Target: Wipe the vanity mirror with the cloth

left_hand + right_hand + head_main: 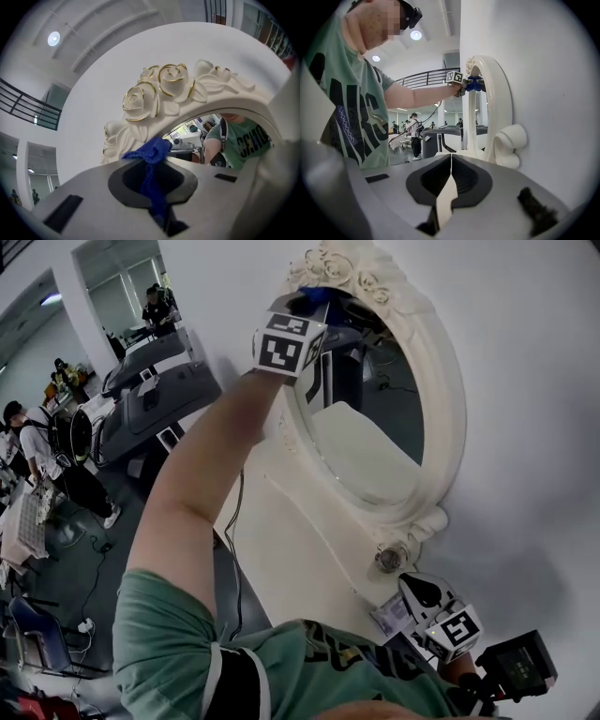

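Observation:
An oval vanity mirror with an ornate cream frame (452,427) stands against a white wall. Carved roses (159,89) crown its top. My left gripper (311,304) is raised to that top edge, shut on a blue cloth (317,294). In the left gripper view the cloth (151,152) bunches out past the left gripper (152,176), just below the roses and beside the glass (220,136). My right gripper (412,589) hangs low by the mirror's foot, jaws shut with nothing in them. From the right gripper (451,176) I see the frame (499,103) edge-on and the cloth (473,84) at its top.
A round side knob (389,559) and a curled cream bracket (511,143) stick out at the mirror's base. The mirror stands on a white tabletop (281,559) with a cable (230,549) at its left edge. Grey machines (150,395) and people fill the room behind.

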### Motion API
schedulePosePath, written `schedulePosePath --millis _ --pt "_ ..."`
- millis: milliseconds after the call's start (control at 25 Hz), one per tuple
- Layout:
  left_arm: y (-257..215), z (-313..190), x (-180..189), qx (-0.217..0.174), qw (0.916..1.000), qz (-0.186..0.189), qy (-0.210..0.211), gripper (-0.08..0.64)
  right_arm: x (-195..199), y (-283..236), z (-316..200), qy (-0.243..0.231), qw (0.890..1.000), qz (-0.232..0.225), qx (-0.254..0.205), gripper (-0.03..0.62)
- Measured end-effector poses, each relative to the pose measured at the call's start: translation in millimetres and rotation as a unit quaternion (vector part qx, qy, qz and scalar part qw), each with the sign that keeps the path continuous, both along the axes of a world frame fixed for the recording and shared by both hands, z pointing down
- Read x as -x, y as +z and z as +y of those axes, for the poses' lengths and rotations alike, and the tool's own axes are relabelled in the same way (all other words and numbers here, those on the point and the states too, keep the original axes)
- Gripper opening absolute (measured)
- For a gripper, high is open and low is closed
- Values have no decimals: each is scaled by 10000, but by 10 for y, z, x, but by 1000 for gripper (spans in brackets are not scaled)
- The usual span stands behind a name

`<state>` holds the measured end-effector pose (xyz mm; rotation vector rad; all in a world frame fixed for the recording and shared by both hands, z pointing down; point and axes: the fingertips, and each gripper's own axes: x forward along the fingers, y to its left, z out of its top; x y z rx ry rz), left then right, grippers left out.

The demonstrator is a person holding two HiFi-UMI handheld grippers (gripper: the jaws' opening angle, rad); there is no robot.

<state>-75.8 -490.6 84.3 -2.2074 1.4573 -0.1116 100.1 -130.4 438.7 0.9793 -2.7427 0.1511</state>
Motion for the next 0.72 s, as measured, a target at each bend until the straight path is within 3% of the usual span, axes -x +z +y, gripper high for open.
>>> schedulePosePath --millis 160,280,480,720 --pt "69 28 -32 34 9998 -187 27 31 -15 -2 29 -19 10000 24 38 13" --pt "503 3 -9 309 9989 -356 -32 29 9 27 27 -36 9999 56 140 13" --pt "1994 -31 22 1233 9913 -463 -6 29 42 123 17 -58 9991 211 367 14" --pt "3940 65 -5 2540 9630 -876 -202 28 127 236 31 -106 9976 364 571 12"
